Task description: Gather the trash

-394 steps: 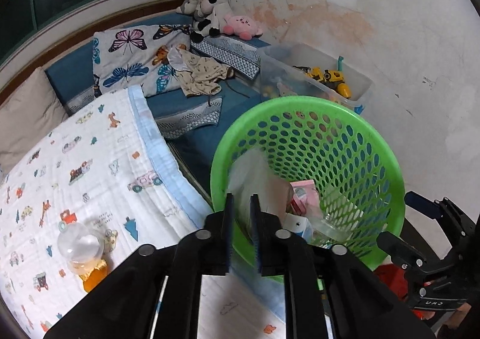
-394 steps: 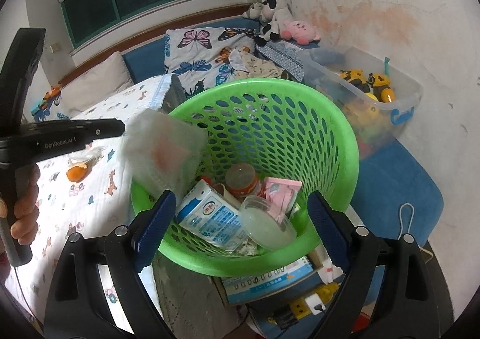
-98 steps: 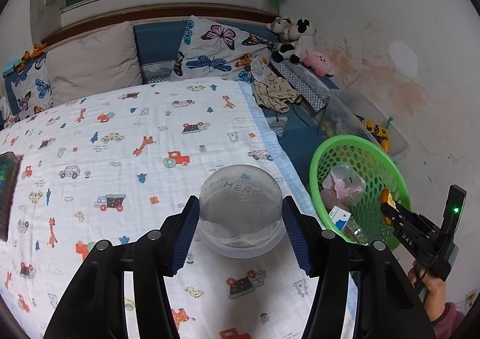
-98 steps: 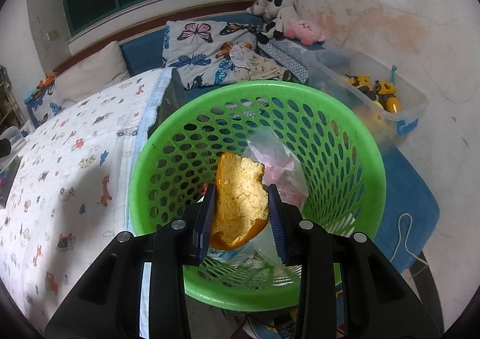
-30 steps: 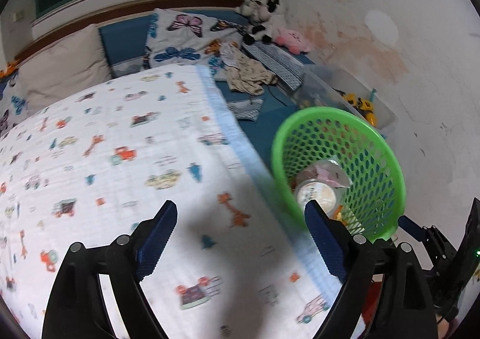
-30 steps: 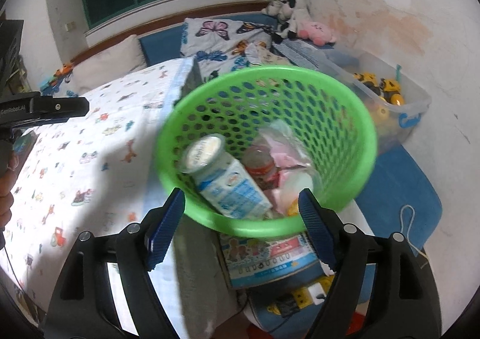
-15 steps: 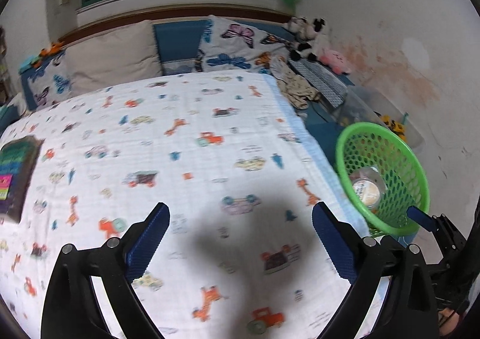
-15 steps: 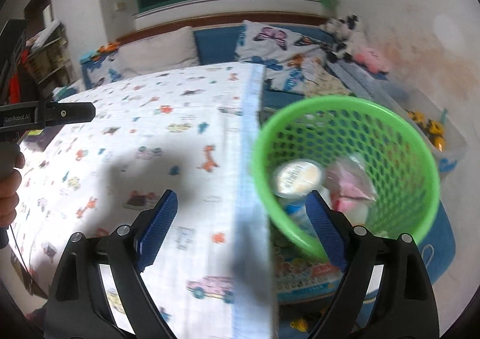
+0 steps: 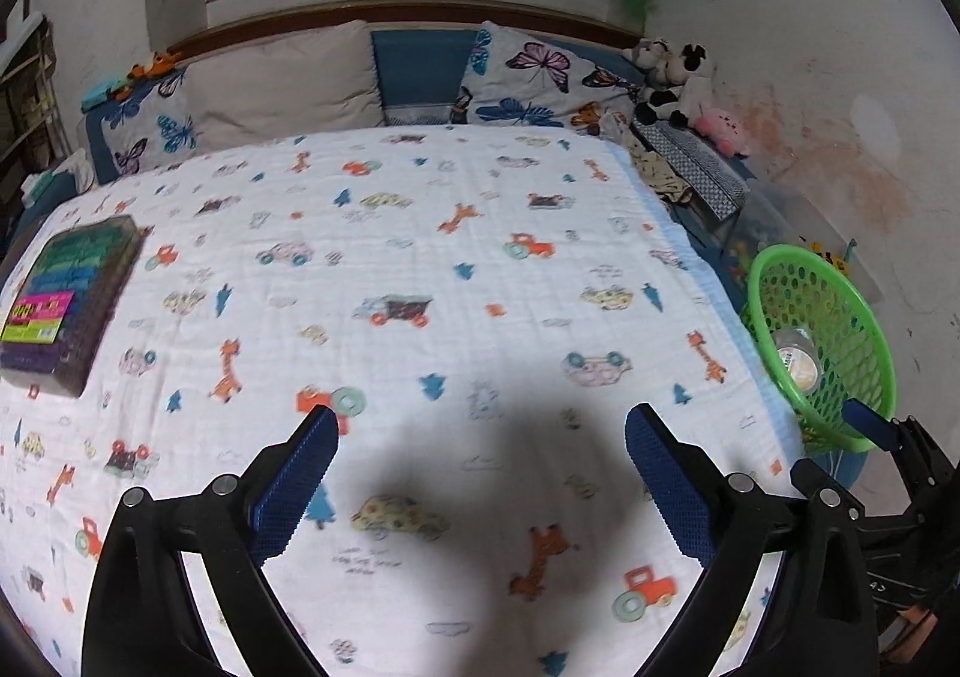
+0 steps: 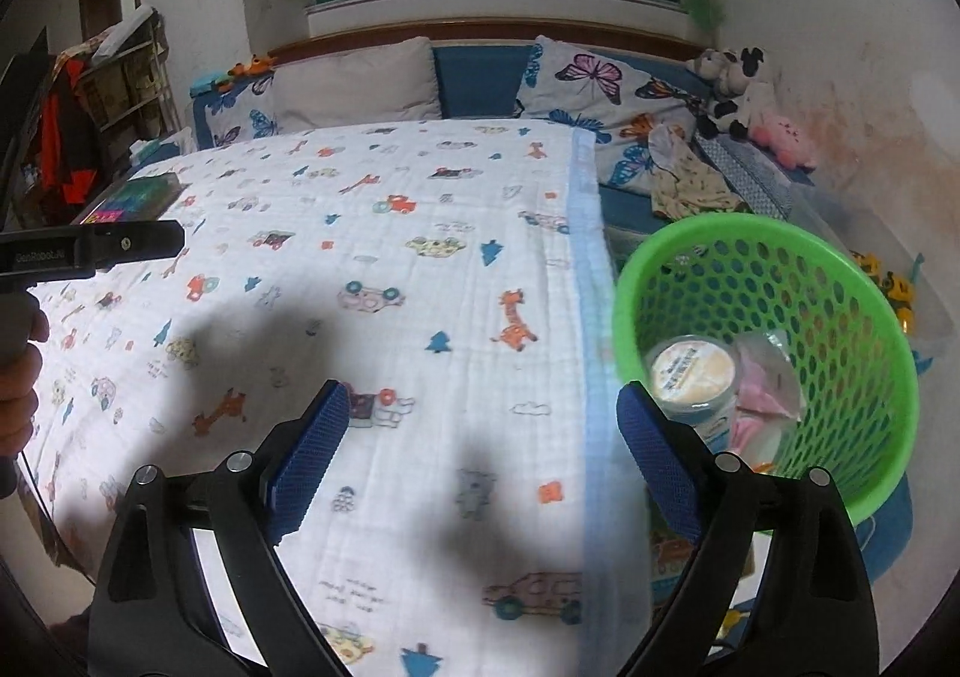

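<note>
A green perforated basket point(image 10: 852, 269) stands beside the bed's right edge; it also shows in the left wrist view point(image 9: 864, 317). Inside it lie a clear round container with a pale lid point(image 10: 693, 371) and a pink wrapper in clear plastic point(image 10: 768, 383). My left gripper point(image 9: 477, 473) is open and empty above the printed blanket point(image 9: 420, 257). My right gripper point(image 10: 483, 437) is open and empty over the blanket's right edge, just left of the basket. No trash shows on the blanket.
A dark box with a colourful label point(image 9: 66, 293) lies at the blanket's left edge. Pillows point(image 9: 288, 83), plush toys point(image 9: 678, 77) and clothes point(image 10: 690, 179) lie at the far end. A clear toy bin point(image 10: 900, 287) stands behind the basket.
Both grippers have swung left, away from the basket and toward the bed. The basket has shifted to the right in both views. Both stay open and empty.
</note>
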Demonstrator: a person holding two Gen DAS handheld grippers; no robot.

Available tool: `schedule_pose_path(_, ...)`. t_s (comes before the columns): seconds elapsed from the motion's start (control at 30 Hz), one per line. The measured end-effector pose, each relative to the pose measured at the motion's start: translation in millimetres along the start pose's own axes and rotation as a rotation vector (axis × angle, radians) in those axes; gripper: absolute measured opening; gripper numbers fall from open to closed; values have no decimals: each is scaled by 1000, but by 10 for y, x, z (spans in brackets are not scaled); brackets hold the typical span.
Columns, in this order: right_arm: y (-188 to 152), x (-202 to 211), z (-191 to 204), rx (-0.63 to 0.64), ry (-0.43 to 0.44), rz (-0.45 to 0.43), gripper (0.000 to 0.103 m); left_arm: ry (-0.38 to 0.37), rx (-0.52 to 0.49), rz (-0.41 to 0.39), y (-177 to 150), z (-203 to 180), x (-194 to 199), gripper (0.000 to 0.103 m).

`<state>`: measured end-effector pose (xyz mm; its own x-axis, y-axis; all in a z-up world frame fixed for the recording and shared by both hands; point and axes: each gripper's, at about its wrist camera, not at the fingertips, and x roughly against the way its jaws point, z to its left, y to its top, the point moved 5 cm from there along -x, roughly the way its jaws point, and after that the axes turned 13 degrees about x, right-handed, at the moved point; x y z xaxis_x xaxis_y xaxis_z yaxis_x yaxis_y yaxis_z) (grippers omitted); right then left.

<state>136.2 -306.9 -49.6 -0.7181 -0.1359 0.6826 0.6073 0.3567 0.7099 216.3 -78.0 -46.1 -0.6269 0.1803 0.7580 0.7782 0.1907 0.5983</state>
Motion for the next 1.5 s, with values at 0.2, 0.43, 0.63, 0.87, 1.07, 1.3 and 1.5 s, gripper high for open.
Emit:
schedule_pose_path(0.2, 108, -146, 271, 51, 36, -11, 91, 63, 23, -51, -79, 383, 184, 94)
schedule_pose_path(0.43, 238, -423, 685, 73, 136, -5, 92, 144, 106, -44, -276, 870, 260, 94)
schedule_pose_path(0.63, 346, -529, 973, 83, 177, 0, 92, 189, 154, -42, -413, 1234, 368, 94)
schedule_pose_path(0.87, 406, -509, 1107, 87, 170, 6, 92, 206, 190, -78, -440, 1522, 573, 94)
schedule_pose_path(1.07, 436, -444, 1216, 91, 167, 0, 92, 209, 199, -90, -489, 1643, 701, 94)
schedule_pose_path(1.3, 465, -363, 1369, 107, 168, -12, 92, 218, 205, -115, -533, 1739, 839, 94)
schedule_pose_path(1.5, 478, -296, 1492, 122, 179, -22, 92, 221, 225, -133, -572, 1823, 949, 94)
